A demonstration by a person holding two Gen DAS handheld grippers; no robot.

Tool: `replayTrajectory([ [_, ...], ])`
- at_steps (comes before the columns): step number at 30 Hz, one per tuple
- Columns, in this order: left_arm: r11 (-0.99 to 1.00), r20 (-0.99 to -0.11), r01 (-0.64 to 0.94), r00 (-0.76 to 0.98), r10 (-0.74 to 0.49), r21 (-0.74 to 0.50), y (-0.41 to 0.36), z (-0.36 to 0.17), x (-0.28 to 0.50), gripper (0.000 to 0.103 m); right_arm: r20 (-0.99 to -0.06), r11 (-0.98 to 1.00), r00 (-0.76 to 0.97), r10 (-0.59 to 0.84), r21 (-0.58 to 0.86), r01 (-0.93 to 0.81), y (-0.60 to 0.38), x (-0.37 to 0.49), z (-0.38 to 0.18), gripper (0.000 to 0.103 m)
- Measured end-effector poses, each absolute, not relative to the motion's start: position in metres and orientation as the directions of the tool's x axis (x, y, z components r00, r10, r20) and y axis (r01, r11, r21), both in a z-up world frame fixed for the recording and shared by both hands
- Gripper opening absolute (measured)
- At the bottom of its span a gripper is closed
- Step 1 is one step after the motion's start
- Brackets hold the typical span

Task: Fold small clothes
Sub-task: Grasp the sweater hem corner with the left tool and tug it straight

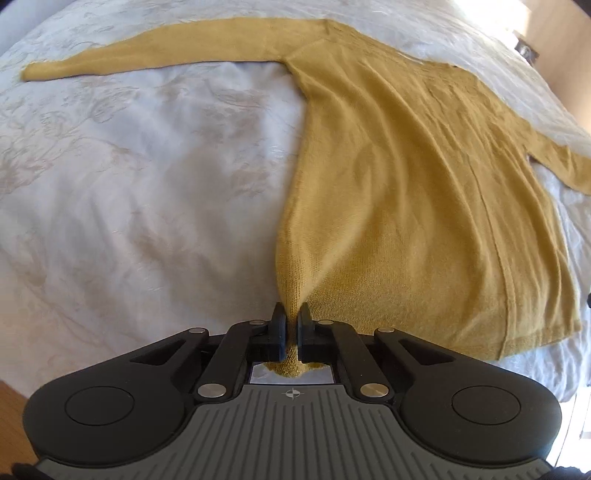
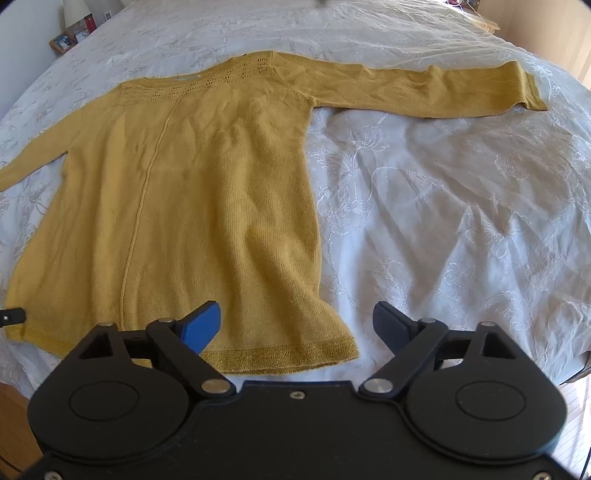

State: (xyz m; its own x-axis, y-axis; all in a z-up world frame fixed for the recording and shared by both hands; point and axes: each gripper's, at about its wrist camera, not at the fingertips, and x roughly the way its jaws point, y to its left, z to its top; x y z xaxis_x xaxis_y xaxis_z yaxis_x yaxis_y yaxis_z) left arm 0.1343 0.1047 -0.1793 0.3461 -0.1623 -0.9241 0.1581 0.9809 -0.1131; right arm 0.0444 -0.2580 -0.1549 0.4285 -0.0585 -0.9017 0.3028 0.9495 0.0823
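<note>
A mustard-yellow knit sweater [image 1: 406, 177] lies spread on a white bedspread [image 1: 129, 184], sleeves out to both sides. My left gripper [image 1: 290, 325] is shut on the sweater's lower left hem corner, and the cloth bunches up between its fingers. In the right wrist view the sweater [image 2: 203, 192] lies flat with its hem toward me. My right gripper [image 2: 297, 325] is open and empty, just above the hem's right corner, its left finger [image 2: 203, 325] over the cloth and its right finger [image 2: 391, 325] over the bedspread [image 2: 443, 221].
A nightstand [image 2: 72, 37] with a lamp, a red can and a photo frame stands at the bed's far left. Wooden floor [image 2: 11, 424] shows past the bed's near edge. Another wooden piece [image 2: 487, 18] stands at the far right.
</note>
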Motion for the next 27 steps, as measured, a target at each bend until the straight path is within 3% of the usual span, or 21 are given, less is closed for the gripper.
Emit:
replayTrajectory([
  [2, 0.984, -0.936, 0.149, 0.324, -0.138, -0.094, 0.115, -0.184, 0.136, 0.005, -0.904, 0.939, 0.424, -0.054, 0.099, 0.329, -0.267, 0.05, -0.159, 0.068],
  [7, 0.979, -0.941, 0.178, 0.303, -0.152, -0.101, 0.107, -0.19, 0.142, 0.005, -0.918, 0.93, 0.392, -0.051, 0.1, 0.354, -0.286, 0.07, -0.182, 0.056],
  [16, 0.995, -0.95, 0.064, 0.3, -0.086, -0.07, 0.135, -0.192, 0.138, 0.005, -0.935, 0.911, 0.355, 0.003, 0.149, 0.385, -0.297, 0.058, -0.201, 0.057],
  [23, 0.989, -0.952, 0.116, 0.279, -0.125, -0.096, 0.122, -0.2, 0.14, 0.005, -0.946, 0.878, 0.309, 0.096, 0.226, 0.422, -0.292, 0.046, -0.222, 0.057],
  [24, 0.988, -0.952, 0.122, 0.276, -0.129, -0.099, 0.12, -0.2, 0.139, 0.005, -0.943, 0.871, 0.313, 0.113, 0.246, 0.425, -0.292, 0.045, -0.224, 0.053],
  [26, 0.986, -0.952, 0.127, 0.271, -0.14, -0.109, 0.119, -0.199, 0.138, 0.005, -0.929, 0.854, 0.334, 0.16, 0.3, 0.425, -0.292, 0.042, -0.224, 0.011],
  [27, 0.985, -0.952, 0.125, 0.267, -0.148, -0.118, 0.119, -0.197, 0.138, 0.005, -0.929, 0.86, 0.34, 0.15, 0.292, 0.419, -0.292, 0.04, -0.219, 0.011],
])
